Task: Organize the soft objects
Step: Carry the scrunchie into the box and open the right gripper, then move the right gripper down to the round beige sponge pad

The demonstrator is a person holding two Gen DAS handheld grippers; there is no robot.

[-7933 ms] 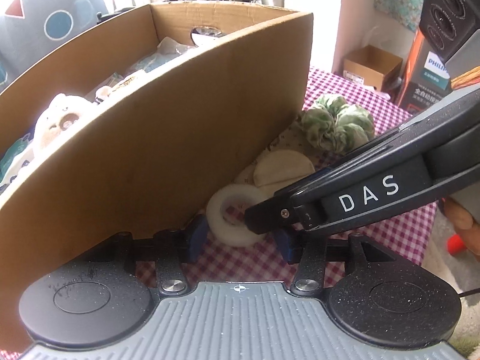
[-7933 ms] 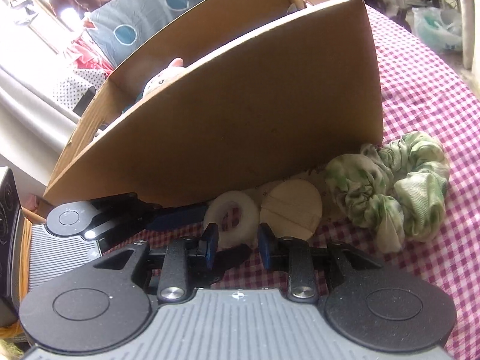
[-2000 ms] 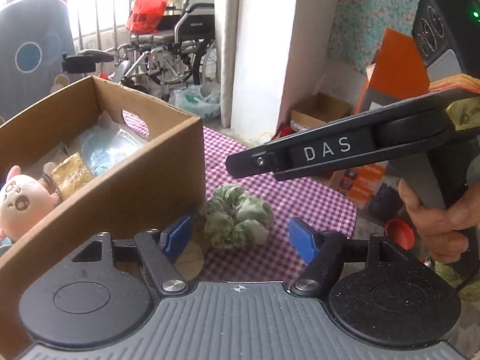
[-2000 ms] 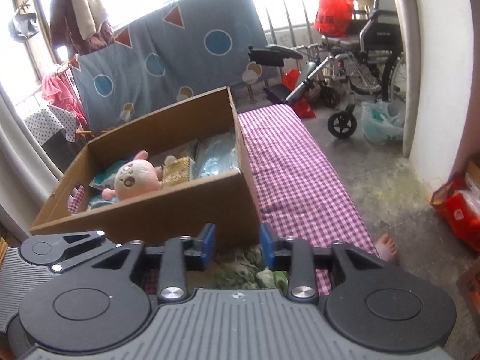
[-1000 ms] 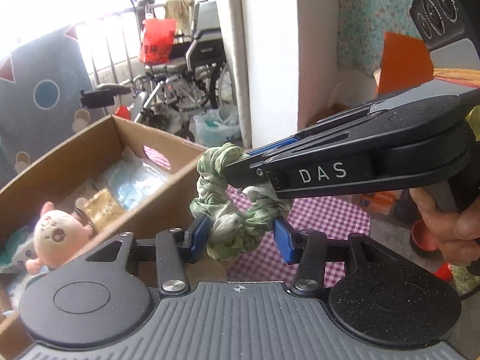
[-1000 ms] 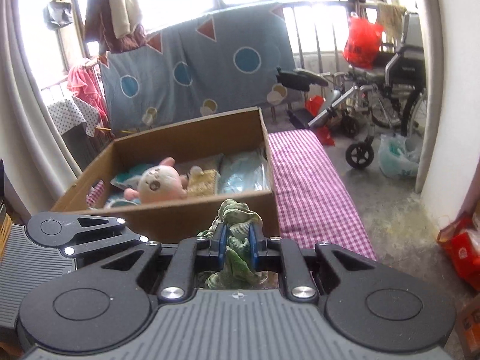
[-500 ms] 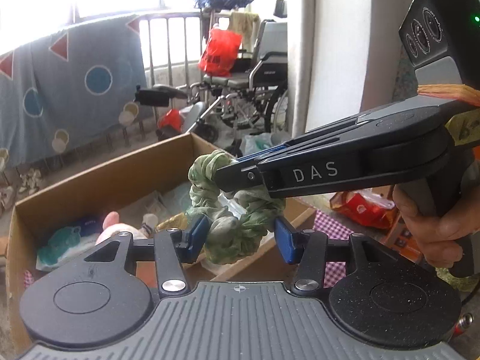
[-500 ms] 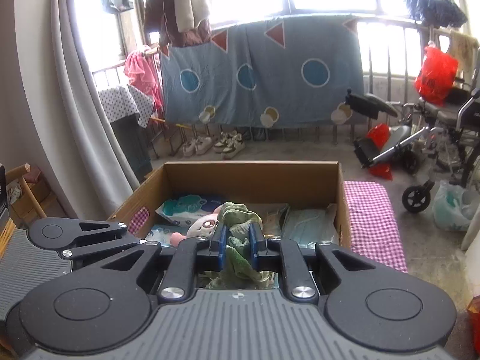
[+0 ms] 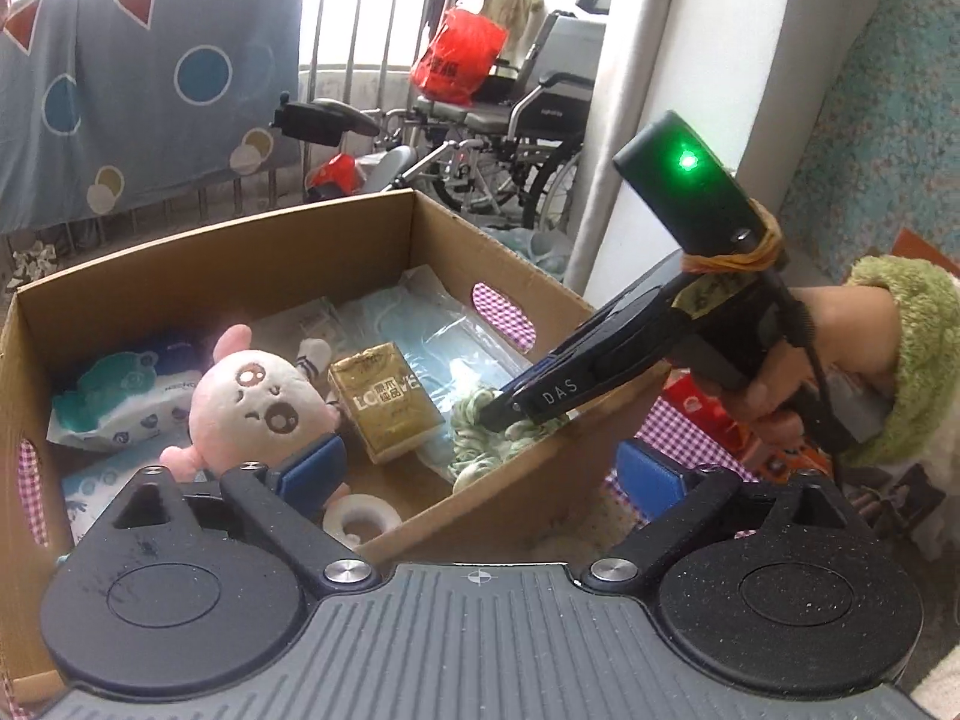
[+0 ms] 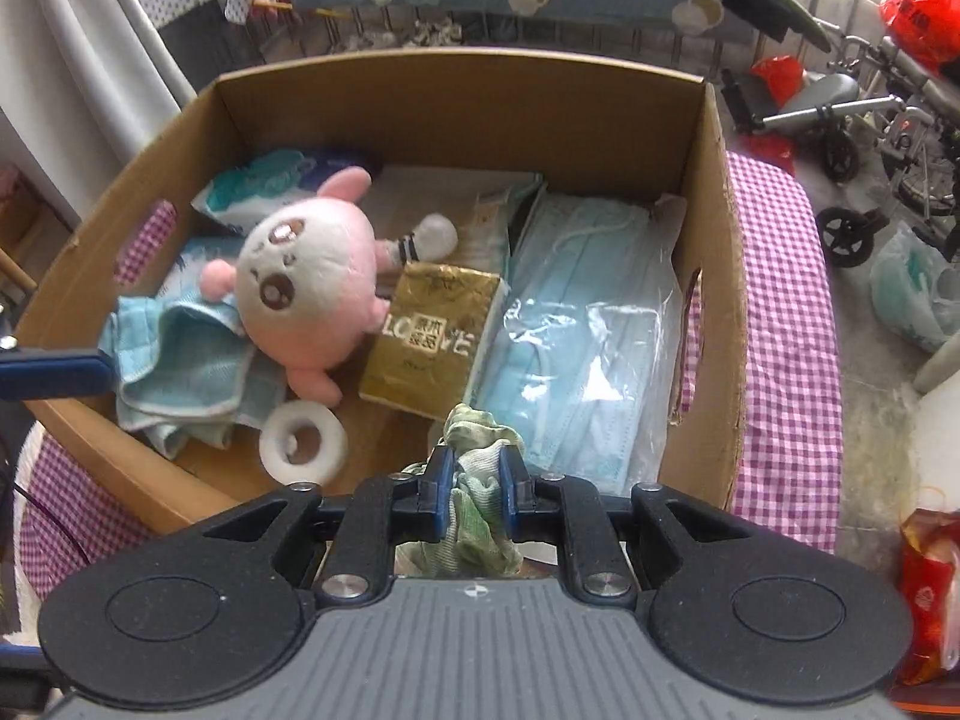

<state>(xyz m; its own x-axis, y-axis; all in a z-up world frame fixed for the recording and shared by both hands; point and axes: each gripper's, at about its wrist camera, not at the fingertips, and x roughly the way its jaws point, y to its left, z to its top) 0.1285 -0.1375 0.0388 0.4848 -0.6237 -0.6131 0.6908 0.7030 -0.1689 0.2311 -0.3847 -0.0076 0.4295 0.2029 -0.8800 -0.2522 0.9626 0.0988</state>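
Left gripper (image 9: 480,471): blue pads spread wide, having just opened; nothing between them.
Right gripper (image 10: 474,483): marked "DAS", pinching the green-and-white fabric scrunchie (image 10: 477,504).
Scrunchie: low inside the brown cardboard box (image 10: 714,228), near its front wall.
Gold packet (image 10: 429,339): reads "LOVE".
Pink plush toy (image 10: 306,285): beside the packet.
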